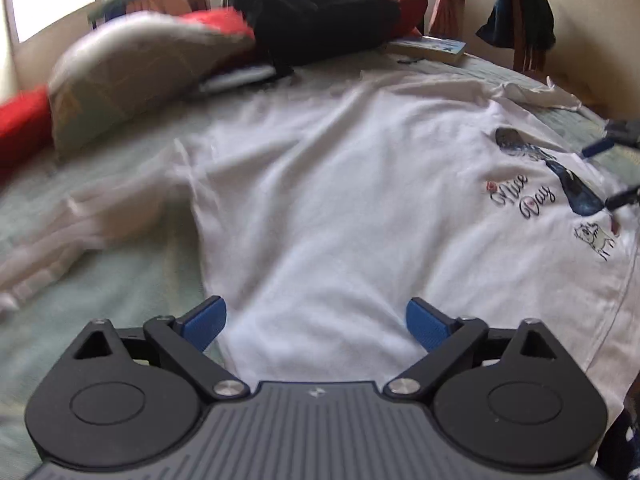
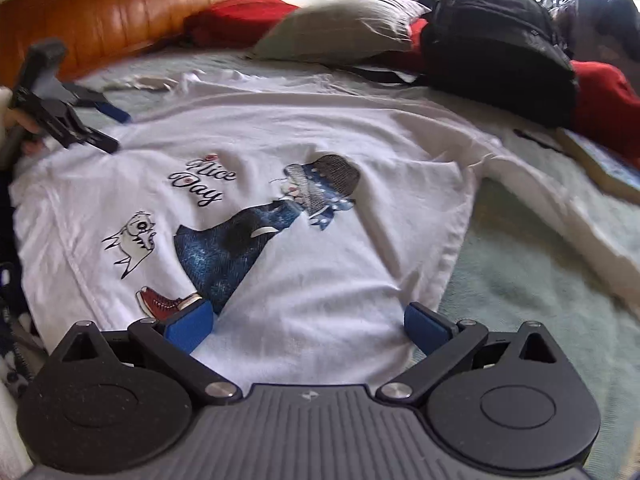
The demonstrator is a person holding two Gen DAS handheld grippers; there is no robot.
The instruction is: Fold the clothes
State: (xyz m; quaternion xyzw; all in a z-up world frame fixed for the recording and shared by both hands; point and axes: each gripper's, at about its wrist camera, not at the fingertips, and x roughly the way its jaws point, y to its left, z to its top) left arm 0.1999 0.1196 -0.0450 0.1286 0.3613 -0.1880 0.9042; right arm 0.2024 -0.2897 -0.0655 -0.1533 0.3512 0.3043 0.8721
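On the bed, a white shirt lies spread, print up.

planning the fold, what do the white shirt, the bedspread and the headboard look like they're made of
White shirt: soft cotton-like knit, matte; it creases softly and carries a printed picture.
Bedspread: pale green woven or quilted cloth, matte, faintly textured.
Headboard: orange-brown, ribbed and glossy; probably varnished wood, though padded leather is possible.
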